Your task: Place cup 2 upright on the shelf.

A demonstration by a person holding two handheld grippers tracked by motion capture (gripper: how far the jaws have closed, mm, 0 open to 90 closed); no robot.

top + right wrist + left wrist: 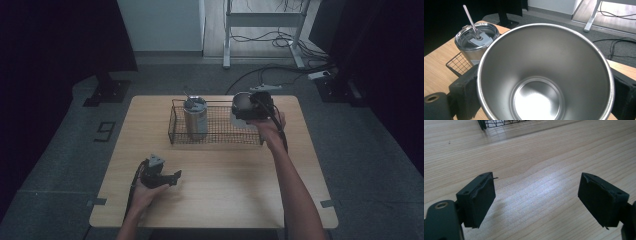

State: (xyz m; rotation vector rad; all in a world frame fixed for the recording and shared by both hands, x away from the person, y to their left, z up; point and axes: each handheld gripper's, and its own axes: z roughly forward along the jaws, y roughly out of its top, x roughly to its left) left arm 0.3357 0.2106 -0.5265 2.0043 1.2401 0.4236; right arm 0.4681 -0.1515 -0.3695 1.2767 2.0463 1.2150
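Observation:
My right gripper [243, 114] is shut on an open steel cup [544, 75], one black jaw pressed against each side of its wall. I look straight down into its empty inside. In the high view this steel cup [242, 106] hangs over the right end of a black wire basket [219, 141]. A second steel tumbler [195, 118] with a clear lid and a metal straw [470, 21] stands upright in the basket's left part. My left gripper [176, 176] rests low over the near-left tabletop, jaws wide open with bare wood between its pads [481, 202].
The wooden table [220, 190] has bare wood in front of the basket and between the two hands. Beyond the far edge lie floor cables [280, 40] and a white desk frame [265, 20]. Dark stands flank the table at both sides.

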